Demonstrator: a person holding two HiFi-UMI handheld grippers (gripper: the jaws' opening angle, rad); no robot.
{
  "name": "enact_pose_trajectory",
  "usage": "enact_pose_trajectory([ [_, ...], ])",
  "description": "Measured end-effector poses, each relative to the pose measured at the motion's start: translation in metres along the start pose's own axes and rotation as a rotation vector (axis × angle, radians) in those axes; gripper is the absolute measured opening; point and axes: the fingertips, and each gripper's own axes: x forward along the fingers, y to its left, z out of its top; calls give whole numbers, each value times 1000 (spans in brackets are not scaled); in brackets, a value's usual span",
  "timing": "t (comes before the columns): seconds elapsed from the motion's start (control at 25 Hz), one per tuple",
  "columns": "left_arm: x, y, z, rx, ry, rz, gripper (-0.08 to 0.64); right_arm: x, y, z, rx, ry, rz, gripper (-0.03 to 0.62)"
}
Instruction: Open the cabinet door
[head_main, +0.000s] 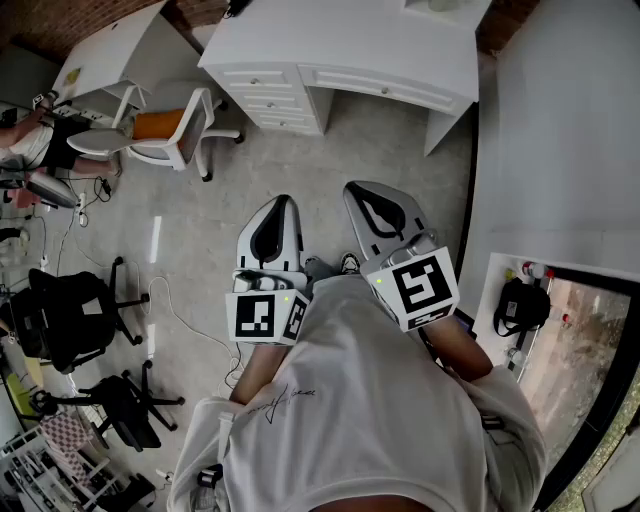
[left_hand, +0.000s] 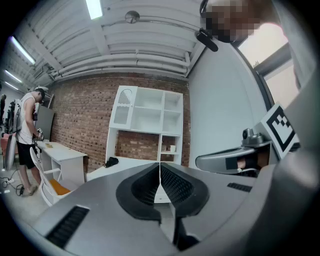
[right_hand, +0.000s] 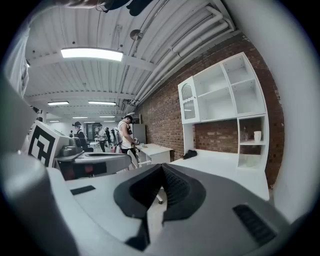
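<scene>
Left gripper (left_hand: 160, 170) and right gripper (right_hand: 161, 169) are holding jaws pressed together, empty. The upright cabinet door (left_hand: 123, 106) is standing well ahead, upper left, with the right gripper seemingly leading.

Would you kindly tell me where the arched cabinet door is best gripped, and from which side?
Probably its knob or free vertical edge, straight from the front: the door sits shut, facing outward, in the top left bay of the hutch. No knob or hinge side shows from here. The left tool and right tool are shut; open one first.
</scene>
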Motion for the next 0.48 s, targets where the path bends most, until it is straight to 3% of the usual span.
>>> enact_pose_trajectory([
  [0.28, 6, -26, -9, 19, 28, -26, 17, -4, -3, -16, -17, 46, 60, 23],
  [0.48, 7, -15, -12, -11, 44, 3, 17, 3, -13, -27, 32, 69, 57, 25],
])
